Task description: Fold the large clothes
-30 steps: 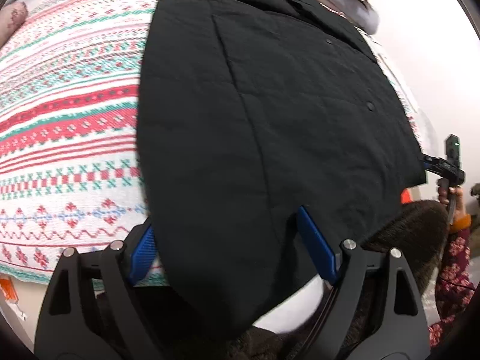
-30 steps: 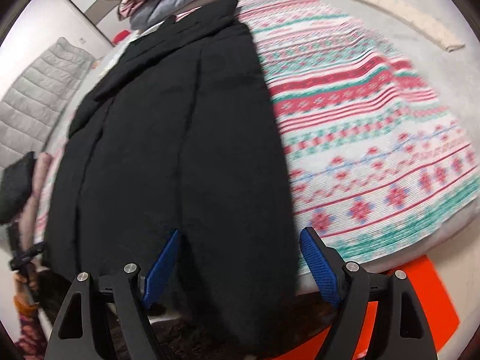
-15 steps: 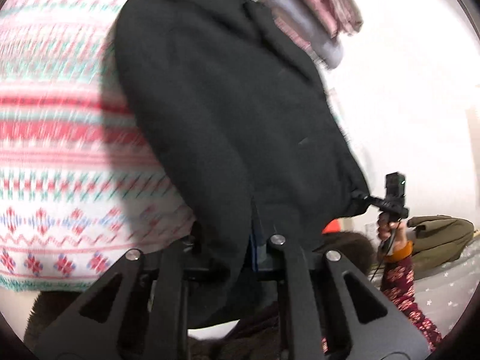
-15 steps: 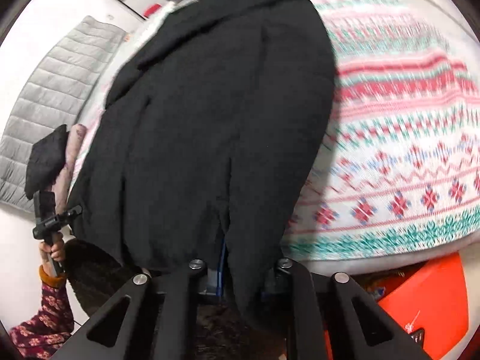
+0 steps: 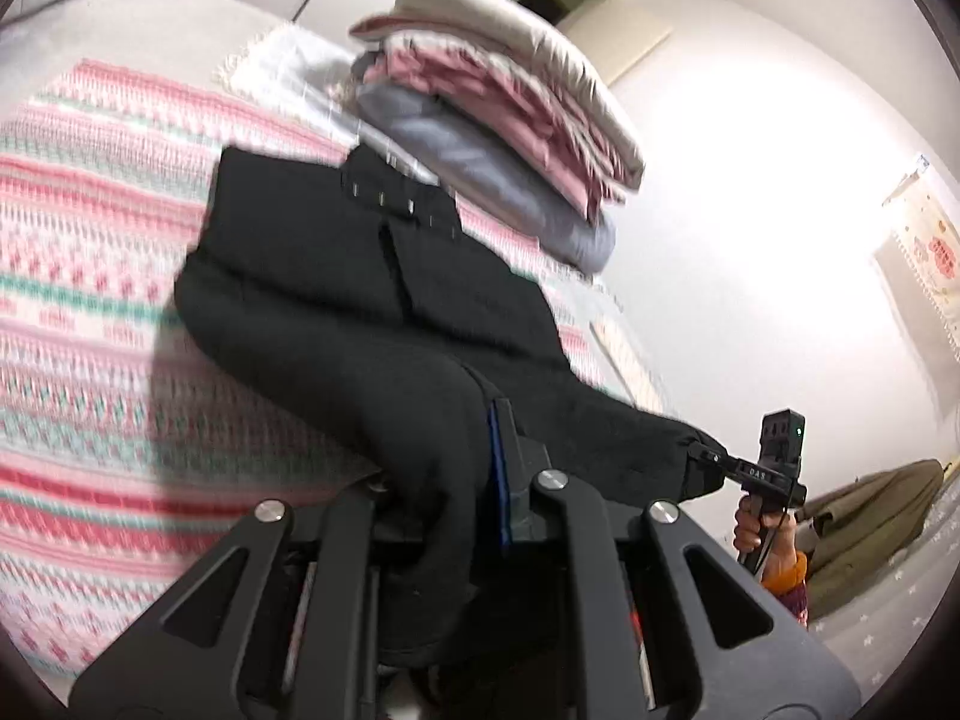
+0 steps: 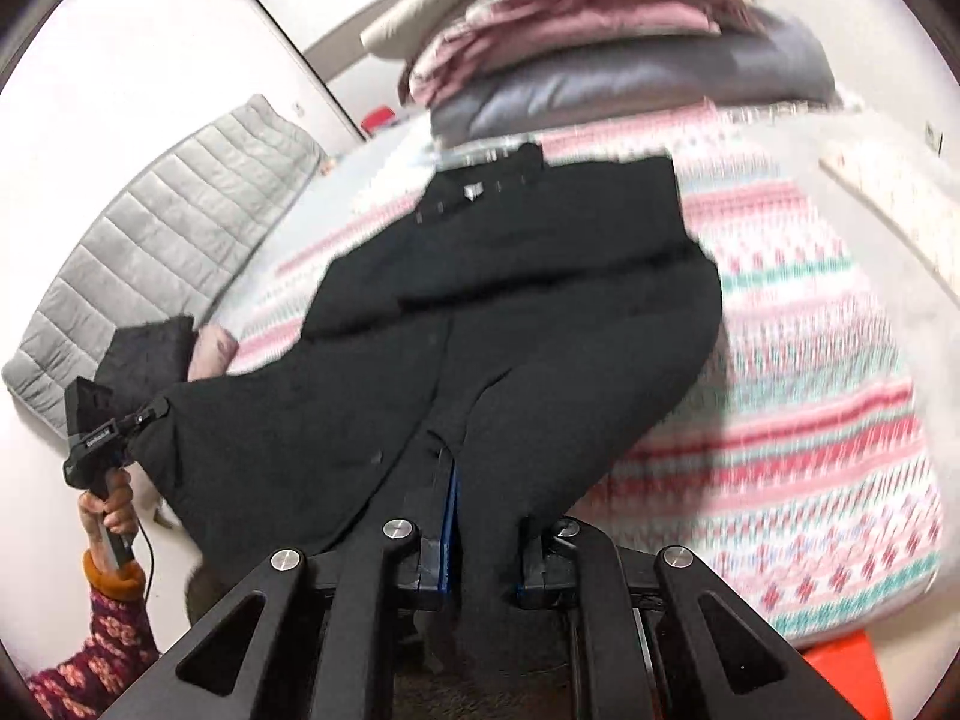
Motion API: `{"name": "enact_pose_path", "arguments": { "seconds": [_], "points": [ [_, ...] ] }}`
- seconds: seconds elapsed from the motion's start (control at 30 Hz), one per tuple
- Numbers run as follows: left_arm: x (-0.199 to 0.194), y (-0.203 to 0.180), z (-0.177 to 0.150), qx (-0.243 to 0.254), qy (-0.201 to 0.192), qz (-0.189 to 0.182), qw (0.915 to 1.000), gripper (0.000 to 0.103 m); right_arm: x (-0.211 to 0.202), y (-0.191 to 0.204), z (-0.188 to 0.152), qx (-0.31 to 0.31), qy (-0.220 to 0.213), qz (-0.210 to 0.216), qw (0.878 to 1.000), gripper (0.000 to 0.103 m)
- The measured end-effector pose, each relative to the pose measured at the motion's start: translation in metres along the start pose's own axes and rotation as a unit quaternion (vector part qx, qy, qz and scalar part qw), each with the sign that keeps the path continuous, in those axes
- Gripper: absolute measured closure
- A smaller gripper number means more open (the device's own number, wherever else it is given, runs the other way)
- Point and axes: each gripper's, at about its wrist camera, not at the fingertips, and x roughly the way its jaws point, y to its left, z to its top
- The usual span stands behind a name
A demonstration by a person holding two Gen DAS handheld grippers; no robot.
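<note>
A large black coat point(image 5: 372, 300) lies lengthwise on the bed, collar at the far end; it also fills the right wrist view point(image 6: 510, 312). My left gripper point(image 5: 468, 480) is shut on the coat's near hem and lifts it off the bed. My right gripper point(image 6: 480, 534) is shut on the hem at the other corner, also raised. Each view shows the other gripper clamped on the far corner of the hem: the right one point(image 5: 714, 459) and the left one point(image 6: 144, 414). The fabric hangs in a fold between them.
The bed has a pink, red and green patterned blanket point(image 5: 90, 330). A stack of folded bedding point(image 5: 498, 96) sits beyond the collar. A grey quilted mattress point(image 6: 150, 240) leans on the wall. An orange box point(image 6: 852, 678) is below the bed's edge. An olive garment point(image 5: 870, 516) lies on the floor.
Both grippers closed on the coat's hem and lifted it up and forward toward the collar. The coat went from lying flat to bulging in a raised fold.
</note>
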Motion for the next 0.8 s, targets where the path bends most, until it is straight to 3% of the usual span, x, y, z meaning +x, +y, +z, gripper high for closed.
{"name": "enact_pose_path", "arguments": {
  "seconds": [0.13,0.4,0.63,0.8],
  "points": [
    [0.006,0.005,0.040,-0.001,-0.031,0.000,0.9995,0.088,-0.004,-0.002,0.035,0.010,-0.036,-0.005,0.999,0.090],
    [0.045,0.025,0.116,0.018,-0.082,0.040,0.9957,0.087,0.020,-0.017,0.133,0.034,-0.114,-0.035,0.992,0.090],
    [0.125,0.068,0.177,0.014,-0.088,0.080,0.9928,0.086,0.082,-0.051,0.213,0.062,-0.144,-0.044,0.987,0.090],
    [0.200,0.115,0.197,0.003,-0.057,0.126,0.9904,0.084,0.171,-0.081,0.257,0.085,-0.115,-0.068,0.987,0.090]
  ]
}}
